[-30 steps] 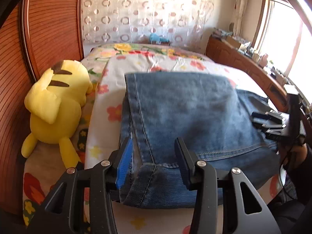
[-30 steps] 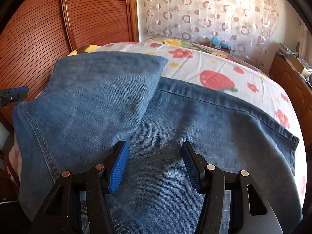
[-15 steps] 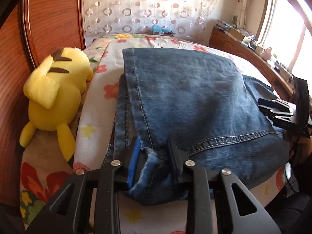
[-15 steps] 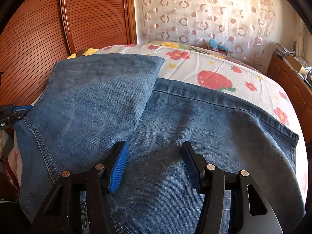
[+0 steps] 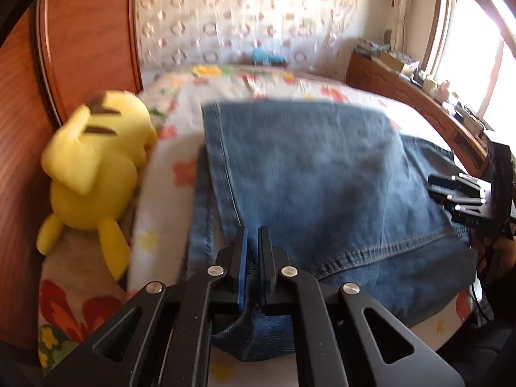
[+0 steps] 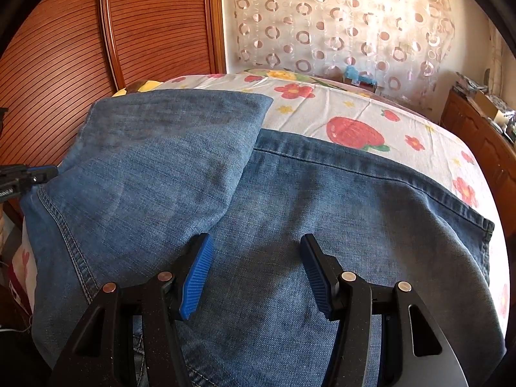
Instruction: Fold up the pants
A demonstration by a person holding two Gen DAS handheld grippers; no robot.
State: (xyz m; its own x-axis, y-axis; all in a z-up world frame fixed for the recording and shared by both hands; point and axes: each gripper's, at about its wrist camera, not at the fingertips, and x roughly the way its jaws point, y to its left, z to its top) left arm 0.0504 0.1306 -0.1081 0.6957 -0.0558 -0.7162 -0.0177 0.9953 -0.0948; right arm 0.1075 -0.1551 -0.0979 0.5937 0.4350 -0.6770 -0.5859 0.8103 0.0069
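Blue pants (image 6: 290, 213) lie folded on the flowered bed (image 6: 371, 119); left tongs (image 5: 253, 258) pinch their near hem corner tight, right tongs (image 6: 254, 271) hover spread wide above the denim, yellow plush (image 5: 93, 174) beside the headboard (image 5: 84, 35)

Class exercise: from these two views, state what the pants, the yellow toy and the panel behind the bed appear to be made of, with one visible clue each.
Pants: blue denim, matte, faded; woven grain and pale double-stitched seams show.
Yellow toy: soft plush, probably stuffed; rounded, slumped shape, though blurred.
Panel behind the bed: reddish-brown wood or wood veneer, slightly glossy, with fine horizontal ribbing.
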